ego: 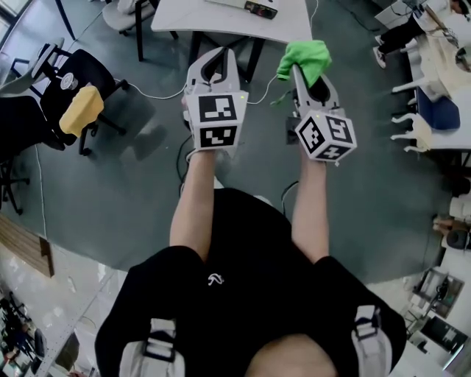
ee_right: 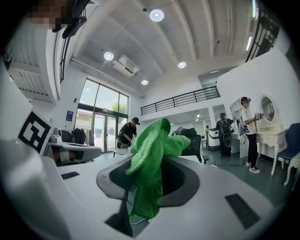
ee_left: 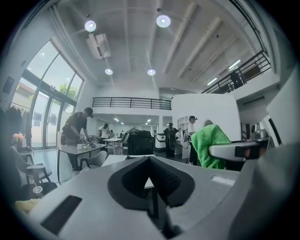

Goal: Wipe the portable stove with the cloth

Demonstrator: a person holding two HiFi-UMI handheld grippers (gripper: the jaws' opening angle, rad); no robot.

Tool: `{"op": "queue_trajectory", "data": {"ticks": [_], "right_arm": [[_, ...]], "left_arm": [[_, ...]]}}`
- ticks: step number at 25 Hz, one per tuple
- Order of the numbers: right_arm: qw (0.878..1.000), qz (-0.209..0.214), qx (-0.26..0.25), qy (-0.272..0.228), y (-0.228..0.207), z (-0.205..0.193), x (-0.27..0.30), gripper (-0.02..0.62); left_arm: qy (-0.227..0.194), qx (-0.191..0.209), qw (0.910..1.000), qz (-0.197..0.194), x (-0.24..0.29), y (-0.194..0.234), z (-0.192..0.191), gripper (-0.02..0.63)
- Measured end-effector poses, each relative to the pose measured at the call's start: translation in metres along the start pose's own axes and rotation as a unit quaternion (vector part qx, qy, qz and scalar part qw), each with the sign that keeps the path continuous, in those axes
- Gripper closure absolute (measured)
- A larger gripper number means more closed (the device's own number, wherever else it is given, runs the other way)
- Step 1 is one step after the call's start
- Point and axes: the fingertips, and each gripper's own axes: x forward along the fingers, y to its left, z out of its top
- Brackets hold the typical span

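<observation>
Pre-wipe step, I'd say. Right gripper (ego: 296, 72) is clamped on the fuzzy green microfibre cloth (ego: 306, 57), just short of the white table (ego: 221, 18). Left gripper (ego: 213, 65) is beside it, jaws together, empty. Portable stove isn't in any view. Next: locate the stove, bring the cloth down.

R hand-held gripper (ego: 307, 77) clamps a green cloth (ego: 304, 57), bunched at its tip. L hand-held gripper (ego: 214, 57) is level beside it, both over grey floor (ego: 132, 195) nr white surface (ego: 193, 18).
</observation>
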Motion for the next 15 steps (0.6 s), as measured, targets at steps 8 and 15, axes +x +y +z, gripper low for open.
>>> {"op": "queue_trajectory", "data": {"ticks": [8,15], "right_arm": [[1.000,-0.023,-0.005,0.003,0.000,-0.007,0.024,0.476],[0.998,-0.060,-0.006,-0.010,-0.028,0.010,0.024,0.476]], "left_arm": [[0.000,-0.002,0.9999,-0.014,0.026,0.025,-0.003,0.612],[-0.010,-0.001,0.9991,-0.042,0.047,0.015,0.010,0.612]]}}
